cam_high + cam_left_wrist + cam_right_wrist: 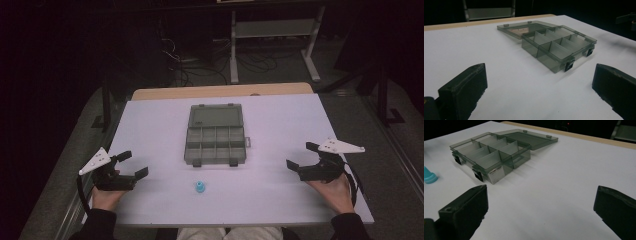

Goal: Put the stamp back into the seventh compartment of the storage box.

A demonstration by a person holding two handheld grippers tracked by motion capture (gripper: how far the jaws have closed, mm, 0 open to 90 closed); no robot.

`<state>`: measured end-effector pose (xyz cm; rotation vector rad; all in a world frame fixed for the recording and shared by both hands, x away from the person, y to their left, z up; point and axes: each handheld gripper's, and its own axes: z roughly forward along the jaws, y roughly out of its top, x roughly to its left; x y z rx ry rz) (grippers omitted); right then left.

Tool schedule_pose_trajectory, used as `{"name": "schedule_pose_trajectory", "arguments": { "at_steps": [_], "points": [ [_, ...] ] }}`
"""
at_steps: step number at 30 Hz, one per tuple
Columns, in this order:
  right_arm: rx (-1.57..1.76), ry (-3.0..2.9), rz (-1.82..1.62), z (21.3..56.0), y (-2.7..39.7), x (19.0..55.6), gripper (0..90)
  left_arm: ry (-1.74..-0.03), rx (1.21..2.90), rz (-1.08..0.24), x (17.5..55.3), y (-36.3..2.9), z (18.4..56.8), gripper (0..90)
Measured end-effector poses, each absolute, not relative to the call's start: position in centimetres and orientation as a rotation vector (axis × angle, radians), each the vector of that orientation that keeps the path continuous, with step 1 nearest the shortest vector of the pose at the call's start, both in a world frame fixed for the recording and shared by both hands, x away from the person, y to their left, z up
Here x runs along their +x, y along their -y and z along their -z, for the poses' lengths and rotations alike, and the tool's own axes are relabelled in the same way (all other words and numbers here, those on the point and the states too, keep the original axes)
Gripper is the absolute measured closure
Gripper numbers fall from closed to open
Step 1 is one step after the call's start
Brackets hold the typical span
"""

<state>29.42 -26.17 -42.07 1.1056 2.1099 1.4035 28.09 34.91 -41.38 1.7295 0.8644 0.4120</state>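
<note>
High view: the left gripper [133,164] and right gripper [300,155] rest on the table [280,120] — jaws wide, empty. Between them lie an open compartment box [215,134] and a blue piece [200,187].

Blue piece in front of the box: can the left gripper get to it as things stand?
Probably yes. The blue piece stands alone on the white table, bare surface between it and the left gripper, whose jaws are open and empty.

The compartment box [215,145] lies at the table [280,195] centre, lid folded back behind it. The small peg [200,187] stands before the box, apart.
</note>
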Motion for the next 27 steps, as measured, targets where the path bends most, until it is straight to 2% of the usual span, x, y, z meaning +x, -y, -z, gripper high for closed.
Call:
{"name": "schedule_pose_trajectory", "arguments": {
  "at_steps": [27],
  "points": [
    [1.069, -2.183, -1.398, 41.5, 24.7, 29.3, 0.0, -0.871, 1.731, -0.409, 27.9, -34.9, 41.4, 0.0]
  ]
}}
